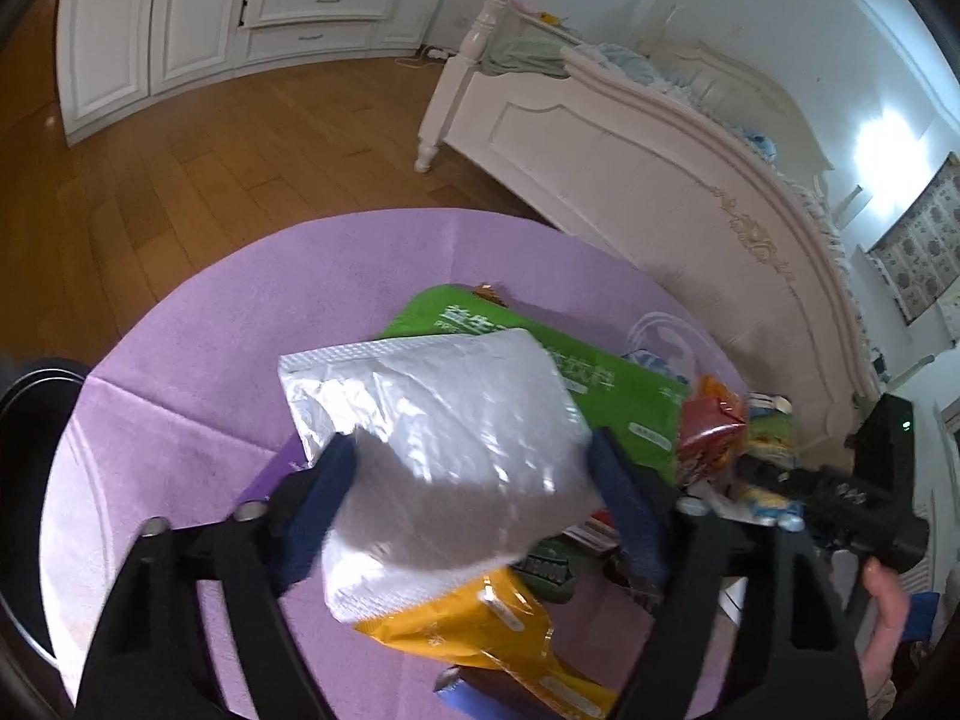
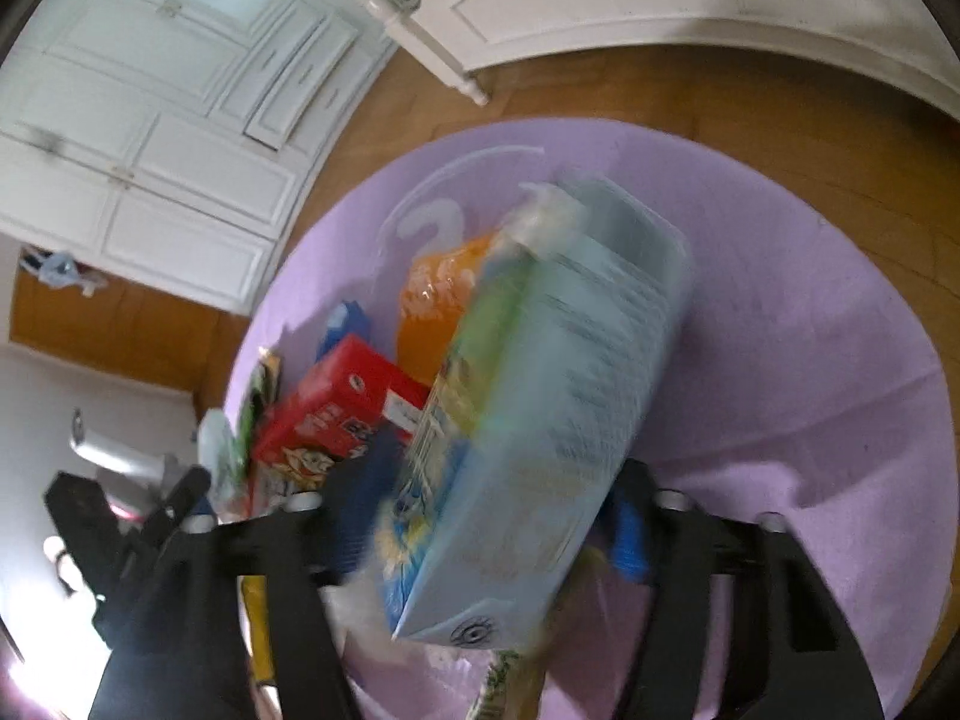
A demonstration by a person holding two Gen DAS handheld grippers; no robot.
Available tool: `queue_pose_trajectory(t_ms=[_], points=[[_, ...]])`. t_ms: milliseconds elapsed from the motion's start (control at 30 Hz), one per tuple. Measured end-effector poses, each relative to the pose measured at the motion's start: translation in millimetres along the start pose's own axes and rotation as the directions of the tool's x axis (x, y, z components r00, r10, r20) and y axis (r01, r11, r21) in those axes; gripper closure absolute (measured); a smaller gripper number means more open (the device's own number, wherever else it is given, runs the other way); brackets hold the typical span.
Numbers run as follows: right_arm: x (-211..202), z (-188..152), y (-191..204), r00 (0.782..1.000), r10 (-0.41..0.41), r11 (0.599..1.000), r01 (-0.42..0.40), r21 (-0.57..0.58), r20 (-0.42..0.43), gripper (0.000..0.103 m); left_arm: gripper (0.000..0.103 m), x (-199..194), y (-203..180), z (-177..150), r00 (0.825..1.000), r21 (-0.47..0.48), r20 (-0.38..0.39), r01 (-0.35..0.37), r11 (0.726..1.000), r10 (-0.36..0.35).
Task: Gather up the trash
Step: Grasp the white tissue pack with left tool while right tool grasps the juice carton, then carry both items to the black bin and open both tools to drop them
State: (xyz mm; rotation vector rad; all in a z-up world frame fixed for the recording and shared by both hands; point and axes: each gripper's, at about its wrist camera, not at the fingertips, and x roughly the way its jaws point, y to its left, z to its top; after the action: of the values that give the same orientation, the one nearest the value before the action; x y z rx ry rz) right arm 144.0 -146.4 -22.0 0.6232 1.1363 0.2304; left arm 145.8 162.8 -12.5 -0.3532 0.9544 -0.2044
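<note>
A crumpled silver foil bag sits between the blue pads of my left gripper, which is shut on it above a round purple cloth. Under the bag lie a green packet and a yellow packet. In the right wrist view my right gripper is shut on a pale blue carton, held tilted and blurred over the purple cloth. A red box and an orange packet lie behind the carton.
A red snack bag and more mixed wrappers lie at the cloth's right side, beside a hand on the other gripper. A white bed footboard stands to the right and white cabinets behind. A dark round rim shows at the left edge.
</note>
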Motion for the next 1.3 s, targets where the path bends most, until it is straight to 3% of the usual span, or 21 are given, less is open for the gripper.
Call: queue_pose_trajectory(t_ms=[67, 200, 500, 667, 833, 967, 1133, 1300], points=[[1.0, -6.6, 1.6, 1.000, 0.030, 0.999, -0.030, -0.022, 0.002, 0.060, 0.044, -1.2, -3.1, -0.9, 1.000, 0.010, 0.010, 0.017, 1.000, -0.017], [-11.2, -19.5, 13.6, 0.997, 0.032, 0.994, -0.024, -0.103, 0.074, 0.060, 0.050, -3.9, -2.8, -8.0, 0.999, 0.013, 0.032, 0.032, 0.999, -0.033], [-68.2, -53.2, 32.1, 0.967, 0.113, 0.974, -0.062, -0.219, 0.230, 0.060, 0.056, -38.9, 3.3, -26.0, 0.994, 0.027, 0.106, 0.037, 0.999, -0.040], [-82.9, -77.9, 44.2, 0.964, 0.138, 0.955, -0.068, -0.290, 0.226, 0.060, 0.056, -77.6, 15.8, -38.1, 0.984, 0.013, 0.177, 0.031, 0.999, -0.033], [-66.5, -104.5, 102.7, 0.971, 0.208, 0.901, -0.144, -0.410, 0.118, 0.060, 0.056, -120.2, 49.4, -56.7, 0.969, -0.027, 0.247, -0.017, 0.999, 0.023], [-35.4, -132.9, 168.6, 0.967, 0.255, 0.826, -0.233, -0.513, -0.028, 0.060, 0.056, -152.5, 100.2, -76.8, 0.955, -0.095, 0.282, -0.071, 0.993, 0.095], [22.5, -178.7, 254.4, 0.939, 0.260, 0.743, -0.343, -0.574, -0.225, 0.060, 0.056, -170.6, 158.5, -95.5, 0.947, -0.171, 0.280, -0.109, 0.979, 0.154], [82.8, -199.6, 319.3, 0.911, 0.223, 0.714, -0.396, -0.577, -0.348, 0.060, 0.056, -166.0, 206.1, -104.7, 0.948, -0.220, 0.263, -0.122, 0.968, 0.180]])
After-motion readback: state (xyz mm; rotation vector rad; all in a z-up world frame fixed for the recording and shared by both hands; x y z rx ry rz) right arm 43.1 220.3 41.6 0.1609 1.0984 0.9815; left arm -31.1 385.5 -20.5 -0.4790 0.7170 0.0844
